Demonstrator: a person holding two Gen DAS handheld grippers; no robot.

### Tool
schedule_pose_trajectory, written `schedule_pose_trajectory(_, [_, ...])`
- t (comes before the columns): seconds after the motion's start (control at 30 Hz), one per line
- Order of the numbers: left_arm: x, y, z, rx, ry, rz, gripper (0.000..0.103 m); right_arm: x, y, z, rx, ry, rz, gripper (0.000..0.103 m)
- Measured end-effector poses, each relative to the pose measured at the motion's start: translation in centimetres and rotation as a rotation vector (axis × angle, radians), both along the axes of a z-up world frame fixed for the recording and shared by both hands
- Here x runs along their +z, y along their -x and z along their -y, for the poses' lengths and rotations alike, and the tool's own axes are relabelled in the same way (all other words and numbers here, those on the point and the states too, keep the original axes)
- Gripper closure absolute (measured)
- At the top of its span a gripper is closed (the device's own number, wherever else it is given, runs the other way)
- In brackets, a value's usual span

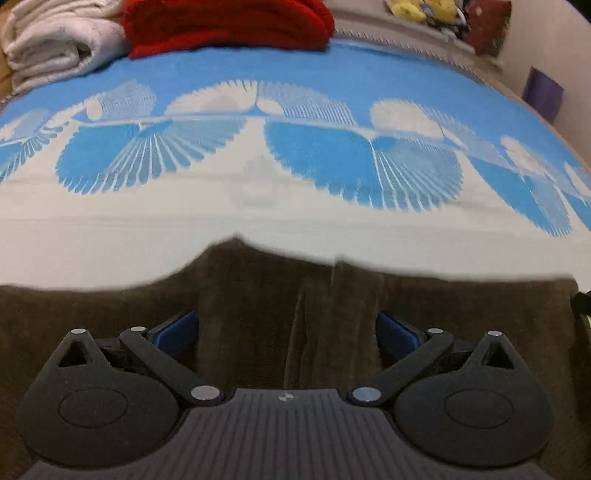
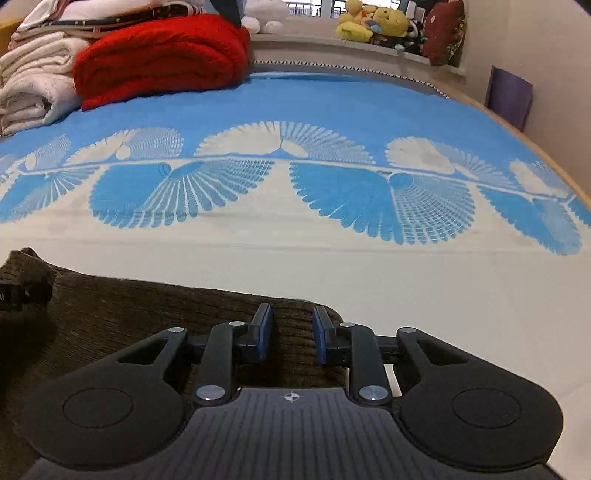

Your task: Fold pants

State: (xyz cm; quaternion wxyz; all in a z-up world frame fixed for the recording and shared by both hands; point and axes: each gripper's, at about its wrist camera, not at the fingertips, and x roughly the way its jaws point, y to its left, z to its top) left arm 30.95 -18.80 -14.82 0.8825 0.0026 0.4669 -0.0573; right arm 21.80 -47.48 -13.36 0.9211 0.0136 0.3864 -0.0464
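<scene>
Left gripper (image 1: 287,332) hangs over the brown pants (image 1: 332,314) with its two blue pads (image 1: 177,330) spread wide; the cloth lies under and between them, but neither pad presses it. One pair of pants is in sight, lying flat along the near side of the bed (image 1: 147,229), its far edge wavy, with one raised hump near the middle of the left wrist view. Right gripper (image 2: 291,332) sits at the right end of the same pants (image 2: 147,314), close to their rounded corner. Its two pads (image 2: 264,332) stand a narrow gap apart with a ridge of knit between them; whether they pinch it I cannot tell.

Beyond the pants' edge the bedspread (image 2: 295,254) runs bare and white, then blue with a row of fan shapes, leaving wide open room ahead and to the right. At the far left corner lie one folded red blanket (image 2: 162,55) and one stack of white bedding (image 2: 33,85), touching each other. On the far ledge sits a heap of soft toys (image 2: 373,22), too jumbled to count. One purple panel (image 2: 508,96) leans against the right wall.
</scene>
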Motion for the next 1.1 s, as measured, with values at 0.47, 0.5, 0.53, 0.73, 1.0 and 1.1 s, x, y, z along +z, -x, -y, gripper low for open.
schedule_pose_trajectory(0.47, [0.8, 16.1, -4.2, -0.088, -0.018, 0.067, 0.000, 1.4, 15.3, -3.2, 0.026, 0.003, -0.126, 0.068])
schedule_pose_trajectory(0.5, [0.7, 16.6, -4.5, -0.086, 0.000, 0.060, 0.000, 1.6, 16.1, -2.9, 0.002, -0.033, -0.105, 0.066])
schedule_pose_trajectory(0.53, [0.2, 16.9, -4.7, -0.079, 0.007, 0.042, 0.000, 1.5, 16.9, -2.9, -0.018, -0.053, -0.092, 0.066])
schedule_pose_trajectory(0.73, [2.4, 18.7, -6.3, -0.055, 0.042, 0.048, 0.000, 0.8, 17.9, -2.4, -0.107, -0.110, -0.047, 0.053])
schedule_pose_trajectory(1.0, [6.4, 21.2, -12.9, 0.034, 0.033, 0.130, 0.000, 1.0, 22.2, -0.1, -0.334, -0.388, 0.140, 0.020])
schedule_pose_trajectory(1.1, [6.6, 21.1, -15.7, 0.103, 0.027, 0.139, 0.000, 0.9, 21.9, 0.2, -0.361, -0.399, 0.138, 0.020])
